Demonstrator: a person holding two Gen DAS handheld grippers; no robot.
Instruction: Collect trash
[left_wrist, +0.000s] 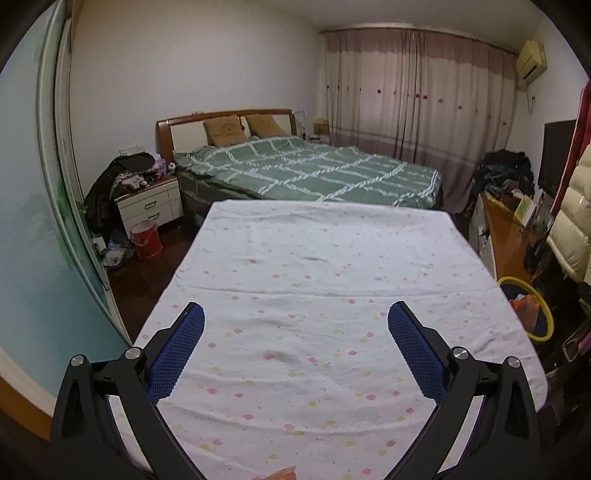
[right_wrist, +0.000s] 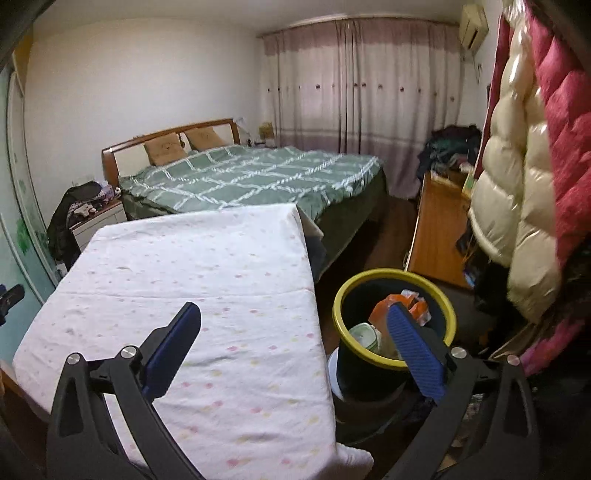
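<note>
My left gripper (left_wrist: 295, 317) hangs over the near half of the table (left_wrist: 332, 258), its blue pads spread wide with nothing between them. The table wears a white cloth dotted with small pink and yellow flowers, marked by a few dark smudges. My right gripper (right_wrist: 293, 319) is likewise released and empty, sitting over the table's right edge (right_wrist: 221, 258), so that its left finger shows against the cloth and its right finger (right_wrist: 413, 347) shows in front of the trash bin (right_wrist: 343, 295). That bin stands on the floor just beside the table's right side: dark walls, a yellow rim, and inside it an orange plastic bag (right_wrist: 384, 310) with crumpled wrapping and a pale green-and-white container (right_wrist: 364, 334) lying near the left wall. From the left wrist view I catch only a slice of the same bin (left_wrist: 543, 310) at the far right. Beyond the table lies a bed (left_wrist: 306, 170) with a green checked cover, a white nightstand (left_wrist: 151, 203) heaped with clothes to its left, and a red bucket (left_wrist: 146, 240) on the floor in front of that. Puffy cream and pink jackets (right_wrist: 517, 184) hang at the right.
</note>
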